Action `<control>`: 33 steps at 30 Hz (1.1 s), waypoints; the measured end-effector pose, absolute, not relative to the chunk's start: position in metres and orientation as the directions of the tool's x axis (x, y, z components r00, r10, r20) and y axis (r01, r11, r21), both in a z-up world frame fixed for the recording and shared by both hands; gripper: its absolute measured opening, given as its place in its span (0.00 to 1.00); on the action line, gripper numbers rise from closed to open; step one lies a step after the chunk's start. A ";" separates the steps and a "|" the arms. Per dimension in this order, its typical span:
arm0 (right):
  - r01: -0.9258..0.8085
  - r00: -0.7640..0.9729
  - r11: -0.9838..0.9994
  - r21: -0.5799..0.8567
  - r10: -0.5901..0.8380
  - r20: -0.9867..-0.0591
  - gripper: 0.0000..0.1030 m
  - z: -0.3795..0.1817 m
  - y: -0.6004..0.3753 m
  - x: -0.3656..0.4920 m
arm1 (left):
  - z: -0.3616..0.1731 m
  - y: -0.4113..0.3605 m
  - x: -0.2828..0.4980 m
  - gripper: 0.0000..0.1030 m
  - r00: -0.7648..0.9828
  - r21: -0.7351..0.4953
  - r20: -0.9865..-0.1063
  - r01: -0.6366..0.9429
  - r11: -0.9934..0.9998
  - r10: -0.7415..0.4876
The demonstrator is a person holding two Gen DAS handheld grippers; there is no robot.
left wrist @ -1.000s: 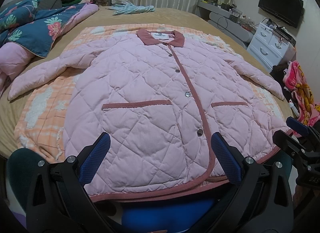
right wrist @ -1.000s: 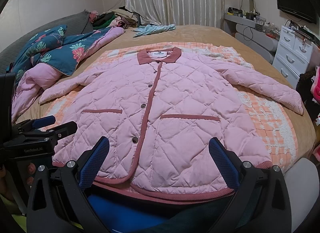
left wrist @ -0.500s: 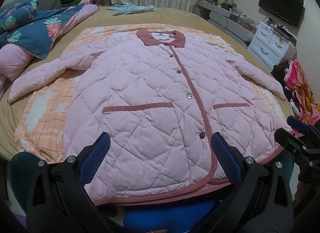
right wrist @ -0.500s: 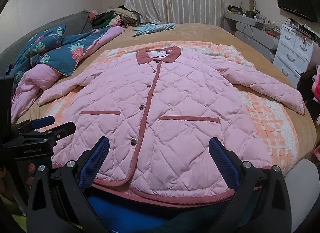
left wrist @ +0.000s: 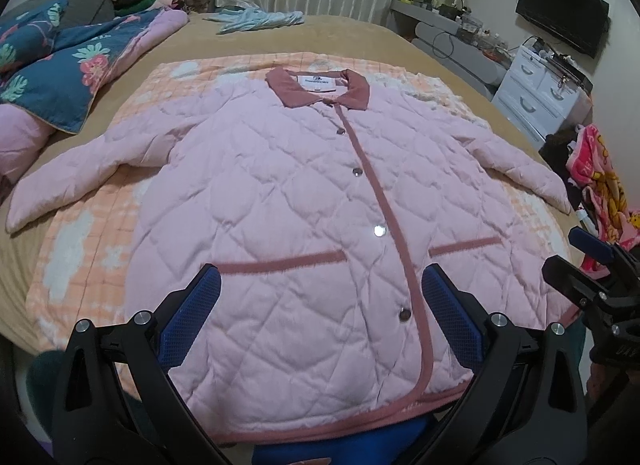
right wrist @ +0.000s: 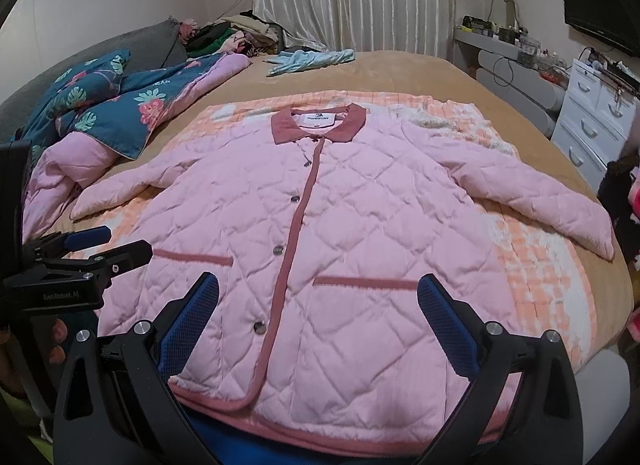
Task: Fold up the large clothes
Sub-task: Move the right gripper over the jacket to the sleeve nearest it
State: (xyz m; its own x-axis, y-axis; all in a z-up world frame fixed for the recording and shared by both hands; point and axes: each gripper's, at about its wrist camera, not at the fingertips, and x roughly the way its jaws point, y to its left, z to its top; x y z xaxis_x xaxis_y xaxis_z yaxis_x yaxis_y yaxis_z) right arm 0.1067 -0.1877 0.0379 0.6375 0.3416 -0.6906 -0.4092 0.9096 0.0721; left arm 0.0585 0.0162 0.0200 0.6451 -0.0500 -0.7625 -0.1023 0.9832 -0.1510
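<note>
1. nearest, the left gripper [left wrist: 320,297] hovers over the hem with its jaws spread wide and nothing between them; its blue pads [left wrist: 192,305] sit above the quilting, seemingly not touching.
2. the right gripper [right wrist: 318,305] is the same: jaws spread, empty, poised over the lower front near the hem.
3. the pink quilted jacket [left wrist: 304,201] lies flat and face up on an orange checked blanket [left wrist: 80,249] on the bed [right wrist: 400,69], buttoned, collar away from the cameras, hem at the near edge.
4. both sleeves [right wrist: 532,201] stretch out to the sides, none turned in, so by my judgement no fold has been made; only the spreading looks done, and sleeves, sides and the lengthwise fold are all left.
5. farther off, a floral duvet [right wrist: 120,105] is heaped at the left and a light blue garment [right wrist: 312,59] lies near the curtains.
6. the hem's very edge is cut off behind the gripper bodies, and what blue thing sits below it i cannot make out.
</note>
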 end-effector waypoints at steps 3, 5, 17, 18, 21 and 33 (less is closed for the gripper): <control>-0.405 0.638 0.911 0.074 0.340 -0.691 0.96 0.041 -0.186 0.118 | 0.025 0.018 0.070 0.91 0.652 -0.150 -0.757 -0.098 0.984 -0.051; -0.402 0.643 0.913 0.069 0.335 -0.689 0.96 0.043 -0.184 0.125 | 0.028 0.020 0.078 0.91 0.658 -0.153 -0.751 -0.097 0.984 -0.052; -0.376 0.664 0.923 0.078 0.327 -0.672 0.96 0.060 -0.172 0.179 | 0.031 0.042 0.125 0.91 0.650 -0.202 -0.755 -0.112 0.973 -0.082; -0.376 0.666 0.923 0.076 0.327 -0.670 0.96 0.061 -0.171 0.182 | 0.032 0.042 0.127 0.91 0.653 -0.200 -0.753 -0.108 0.974 -0.083; -0.370 0.673 0.926 0.072 0.321 -0.666 0.96 0.066 -0.166 0.195 | 0.034 0.046 0.137 0.91 0.667 -0.196 -0.741 -0.106 0.975 -0.077; -0.353 0.699 0.930 0.101 0.333 -0.633 0.96 0.086 -0.156 0.242 | 0.048 0.059 0.181 0.91 0.686 -0.169 -0.727 -0.139 0.976 -0.028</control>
State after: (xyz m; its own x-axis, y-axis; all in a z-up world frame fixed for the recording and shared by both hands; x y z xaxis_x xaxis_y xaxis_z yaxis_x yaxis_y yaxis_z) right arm 0.2419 -0.1562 0.0860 0.6989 0.3334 -0.6328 -0.3526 0.9303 0.1006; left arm 0.1807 0.0591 0.0482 0.6859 -0.0280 -0.7271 -0.1391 0.9758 -0.1689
